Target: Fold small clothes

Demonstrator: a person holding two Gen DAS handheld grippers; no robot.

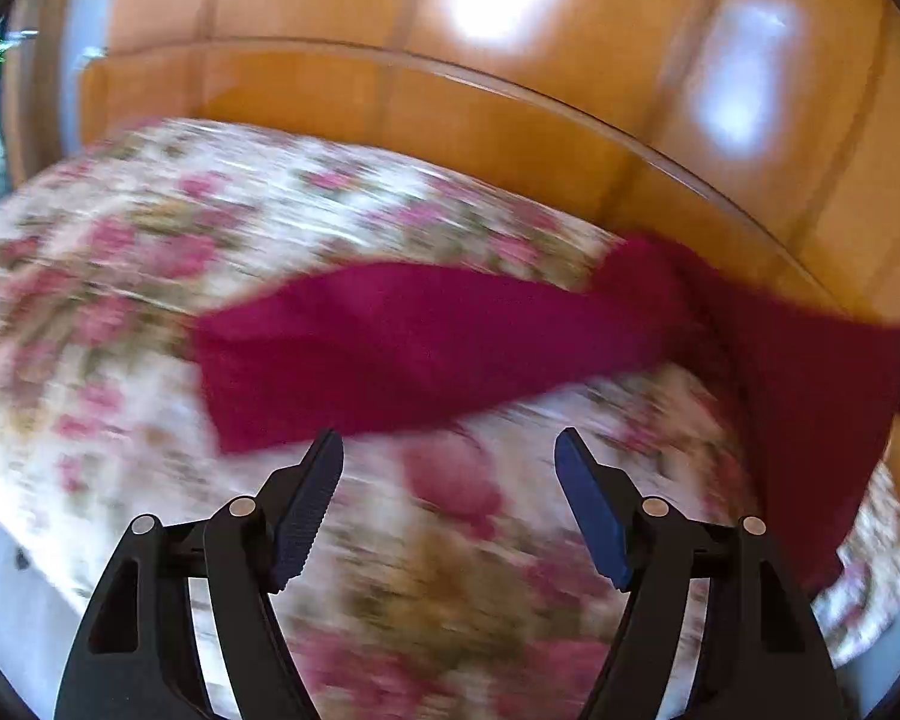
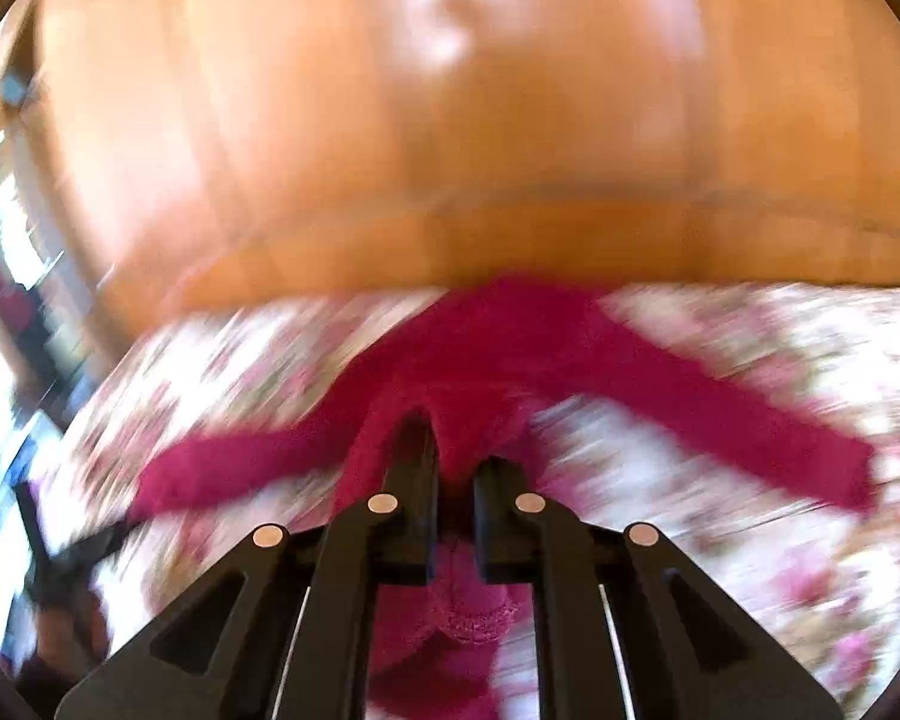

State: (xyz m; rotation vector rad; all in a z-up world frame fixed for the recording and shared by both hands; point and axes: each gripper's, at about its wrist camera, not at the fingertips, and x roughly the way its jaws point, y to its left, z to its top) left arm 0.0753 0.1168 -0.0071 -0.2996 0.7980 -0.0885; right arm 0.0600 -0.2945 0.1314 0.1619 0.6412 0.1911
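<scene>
Right gripper (image 2: 456, 450) jaws clamp the crimson garment (image 2: 510, 348) above the floral bed (image 2: 780, 330) to spread it, left gripper (image 1: 450, 450) wide, empty.

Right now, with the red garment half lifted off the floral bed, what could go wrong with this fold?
1. The right gripper is shut on a bunched part of the red garment, lace trim hanging below; it may pinch several layers and fold unevenly.
2. The left gripper is open and empty, so one side trails loose on the floral bedspread and could twist.
3. Both views are blurred, so the grip's exact place is unclear.
</scene>
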